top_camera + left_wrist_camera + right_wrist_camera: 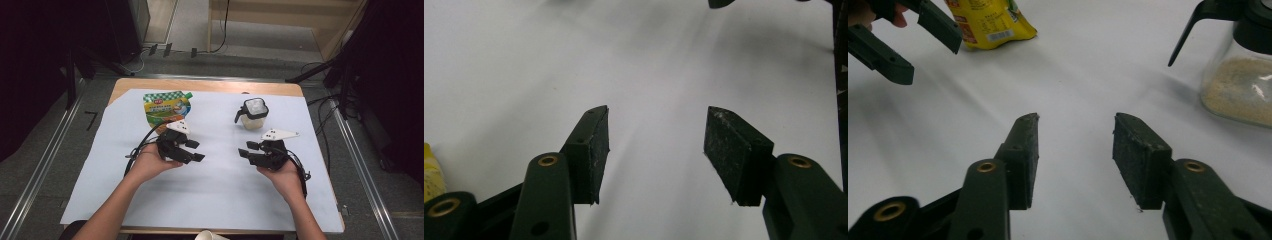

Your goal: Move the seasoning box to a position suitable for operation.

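A green and yellow spouted pouch (165, 107) lies at the back left of the white sheet (210, 180); its yellow end (990, 22) is in the right gripper view. A clear glass jar with a black lid and handle (253, 114), holding pale grains (1243, 95), stands at the back right. My left gripper (196, 151) hovers in front of the pouch, jaws open and empty (656, 145), pointing right. Just in front of the jar, my right gripper (246, 150) points left toward the other one, open with nothing between its pads (1075, 150). The left gripper's jaws (913, 40) face it.
The wooden table edge (210, 86) runs along the back of the sheet. A white paper cup (211, 235) sits at the near edge. Metal rails (45, 160) flank the table on both sides, with cables on the floor behind.
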Demonstrator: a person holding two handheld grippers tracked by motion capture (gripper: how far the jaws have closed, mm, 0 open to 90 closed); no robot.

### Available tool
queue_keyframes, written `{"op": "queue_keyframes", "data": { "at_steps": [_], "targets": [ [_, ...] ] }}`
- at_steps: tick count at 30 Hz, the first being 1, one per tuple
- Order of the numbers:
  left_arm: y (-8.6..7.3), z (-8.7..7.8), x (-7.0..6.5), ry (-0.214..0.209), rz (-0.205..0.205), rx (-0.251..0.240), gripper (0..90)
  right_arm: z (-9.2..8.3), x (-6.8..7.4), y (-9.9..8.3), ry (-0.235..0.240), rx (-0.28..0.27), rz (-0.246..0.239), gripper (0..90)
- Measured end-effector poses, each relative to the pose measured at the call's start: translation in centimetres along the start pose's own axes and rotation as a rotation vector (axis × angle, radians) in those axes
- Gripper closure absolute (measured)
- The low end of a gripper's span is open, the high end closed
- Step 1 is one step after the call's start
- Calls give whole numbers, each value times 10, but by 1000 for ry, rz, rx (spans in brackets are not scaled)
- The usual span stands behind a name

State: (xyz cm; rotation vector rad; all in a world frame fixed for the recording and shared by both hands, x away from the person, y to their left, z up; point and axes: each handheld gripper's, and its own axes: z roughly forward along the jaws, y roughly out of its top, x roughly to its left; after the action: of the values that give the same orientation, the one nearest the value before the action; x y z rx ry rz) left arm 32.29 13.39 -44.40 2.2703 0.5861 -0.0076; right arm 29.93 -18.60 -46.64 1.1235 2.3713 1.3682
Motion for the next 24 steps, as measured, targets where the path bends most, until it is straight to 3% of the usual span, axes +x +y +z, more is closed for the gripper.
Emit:
{"op": "queue_keyframes", "data": {
  "at_steps": [2, 5, 9, 15, 24],
  "targets": [
    [-3, -2, 1, 0, -3, -1, 477, 2, 1, -1, 10, -1, -17, 595],
    [-7, -2, 3, -6, -30, 5, 471, 4, 1, -1, 9, 0, -23, 596],
    [-8, -2, 5, -16, -35, 6, 449, 8, 2, -2, 7, 30, -32, 597],
    [-5, -2, 1, -72, -33, -30, 432, 11, 2, -2, 4, 35, -46, 556],
    [-5, -1, 1, -72, -38, -20, 421, 15, 5, -1, 15, 59, -60, 516]
  ]
}}
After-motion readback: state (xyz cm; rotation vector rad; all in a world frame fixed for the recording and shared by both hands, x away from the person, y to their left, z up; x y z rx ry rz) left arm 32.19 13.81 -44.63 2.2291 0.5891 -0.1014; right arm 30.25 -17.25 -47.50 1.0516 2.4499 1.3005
